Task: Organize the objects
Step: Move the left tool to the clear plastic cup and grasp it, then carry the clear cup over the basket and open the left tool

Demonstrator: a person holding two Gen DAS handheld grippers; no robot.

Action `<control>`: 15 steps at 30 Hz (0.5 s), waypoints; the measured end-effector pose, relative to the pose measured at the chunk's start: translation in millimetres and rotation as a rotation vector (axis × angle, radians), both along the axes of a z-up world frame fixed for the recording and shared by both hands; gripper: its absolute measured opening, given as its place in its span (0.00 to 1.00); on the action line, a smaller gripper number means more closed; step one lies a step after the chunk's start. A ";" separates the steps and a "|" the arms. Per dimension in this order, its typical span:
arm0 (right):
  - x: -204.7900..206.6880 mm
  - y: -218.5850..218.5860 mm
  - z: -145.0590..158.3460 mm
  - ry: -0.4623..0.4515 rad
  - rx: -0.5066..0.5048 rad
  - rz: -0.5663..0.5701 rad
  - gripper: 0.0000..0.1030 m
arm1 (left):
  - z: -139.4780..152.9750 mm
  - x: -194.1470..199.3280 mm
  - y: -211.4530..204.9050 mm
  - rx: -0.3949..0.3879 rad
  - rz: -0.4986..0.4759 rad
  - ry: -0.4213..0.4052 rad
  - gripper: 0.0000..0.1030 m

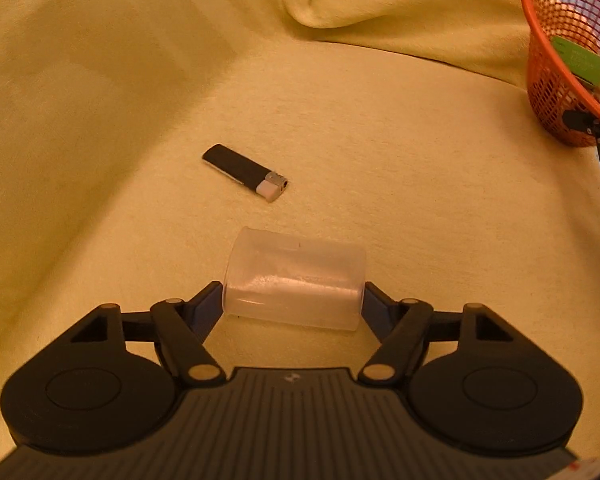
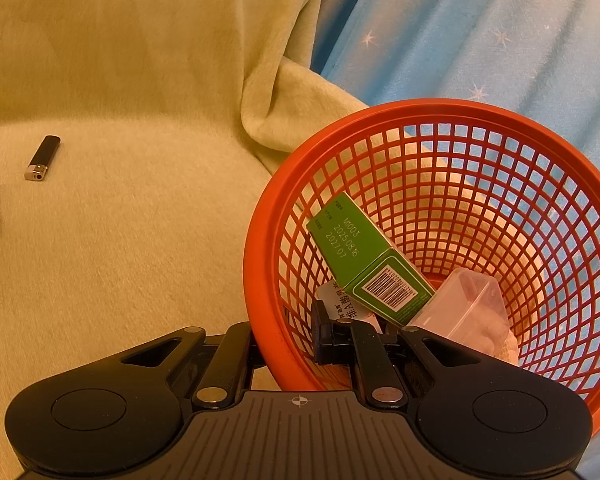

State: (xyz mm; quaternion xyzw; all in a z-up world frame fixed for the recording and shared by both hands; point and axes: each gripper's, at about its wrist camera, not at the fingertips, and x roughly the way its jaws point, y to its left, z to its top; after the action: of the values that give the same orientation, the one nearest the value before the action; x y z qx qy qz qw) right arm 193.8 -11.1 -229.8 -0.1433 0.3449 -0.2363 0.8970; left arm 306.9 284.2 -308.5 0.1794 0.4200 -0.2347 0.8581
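Left wrist view first: the left gripper [image 1: 294,306] has its jaws spread wide, one finger at each end of a clear plastic cup [image 1: 294,284] that lies on its side on the yellow blanket [image 1: 100,120]. The pads sit right against the cup's two ends; whether they press on it I cannot tell. The cup looks empty (frosted walls, nothing showing through). Just beyond it lies a black lighter [image 1: 246,173], flat on the blanket, metal head pointing right, apart from the cup. Farther off at the right edge stands the orange mesh basket [image 1: 548,92], a green box [image 1: 578,60] visible inside.

Over to the right wrist view: the right gripper [image 2: 320,340] has its jaws pinched nearly together on the near rim of the basket [image 2: 260,264], one finger inside the wall and one outside. In the basket, nearest the fingers, there is a white label or packet with printed characters [image 2: 346,306]; leaning over it, the green box [image 2: 364,256] with a barcode and date print; beside that a clear plastic container [image 2: 466,304] tilted against the wall, something pale under it. Far left, the lighter [image 2: 43,158] lies on the blanket [image 2: 140,220], and behind the basket hangs a blue star-print cloth [image 2: 480,32].
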 end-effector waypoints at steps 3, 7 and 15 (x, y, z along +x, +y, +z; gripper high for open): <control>-0.3 -0.2 -0.1 -0.001 0.001 0.000 0.07 | -1.2 -2.4 -0.2 -0.024 0.040 -0.005 0.68; -0.2 -0.2 -0.1 -0.002 0.002 -0.001 0.07 | -3.2 -6.2 -5.3 -0.003 0.049 -0.020 0.67; -0.1 -0.1 -0.1 -0.005 0.004 -0.002 0.07 | 14.4 -17.2 -5.6 -0.037 0.137 -0.009 0.66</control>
State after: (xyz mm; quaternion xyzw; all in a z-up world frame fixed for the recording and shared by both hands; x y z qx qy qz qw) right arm 193.6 -11.1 -230.0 -0.1404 0.3431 -0.2368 0.8981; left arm 289.8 278.6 -294.2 0.1355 0.4229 -0.1823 0.8772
